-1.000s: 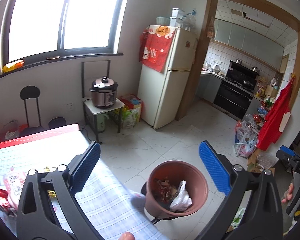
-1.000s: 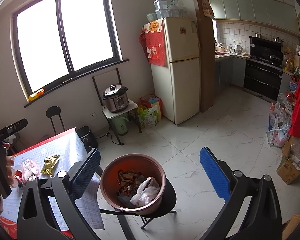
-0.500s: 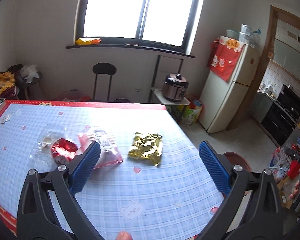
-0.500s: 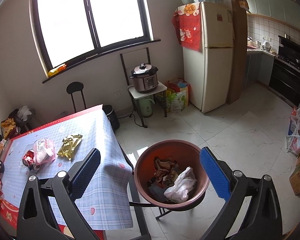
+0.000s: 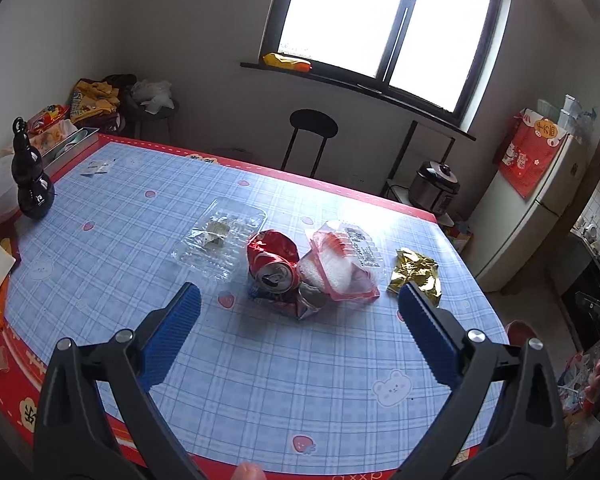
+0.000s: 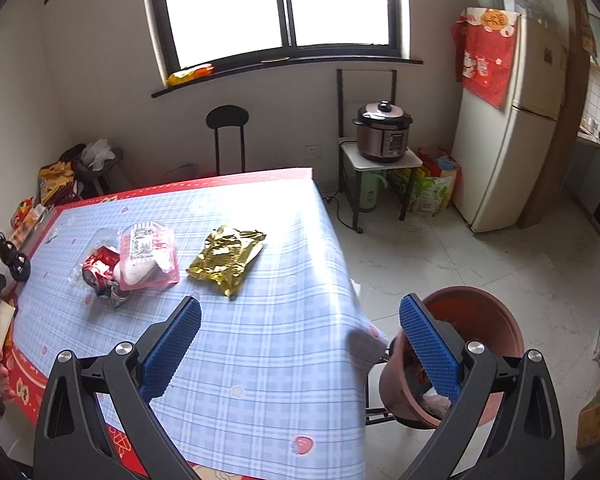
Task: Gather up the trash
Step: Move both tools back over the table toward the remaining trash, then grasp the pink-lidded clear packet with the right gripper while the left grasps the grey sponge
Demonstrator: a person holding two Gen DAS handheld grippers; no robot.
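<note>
The left gripper [image 5: 300, 312] hangs over the near side of the table [image 5: 260, 380], its jaws spread wide with nothing between them. Just beyond its fingertips, near the middle of the table, lies a cluster of trash: a crushed red can [image 5: 274, 262], a pink-and-white wrapper [image 5: 342, 266] touching the can on the right, and a crumpled silver scrap [image 5: 310, 300] touching the can's near side. A clear plastic tray [image 5: 220, 238] lies just left of the can. A gold wrapper [image 5: 414, 274] lies apart, toward the table's right edge. A black bottle [image 5: 30, 182] stands at the far left corner.

The right gripper [image 6: 300, 322] hovers over the table's near right corner, jaws likewise wide apart and empty. From this view the gold wrapper [image 6: 228, 258] lies just ahead of the fingertips, with the can [image 6: 100, 266] and pink wrapper [image 6: 148, 258] to its left. A brown bin [image 6: 476, 320] stands on the floor just off the table's right edge, partly behind the right finger, with trash inside.
</note>
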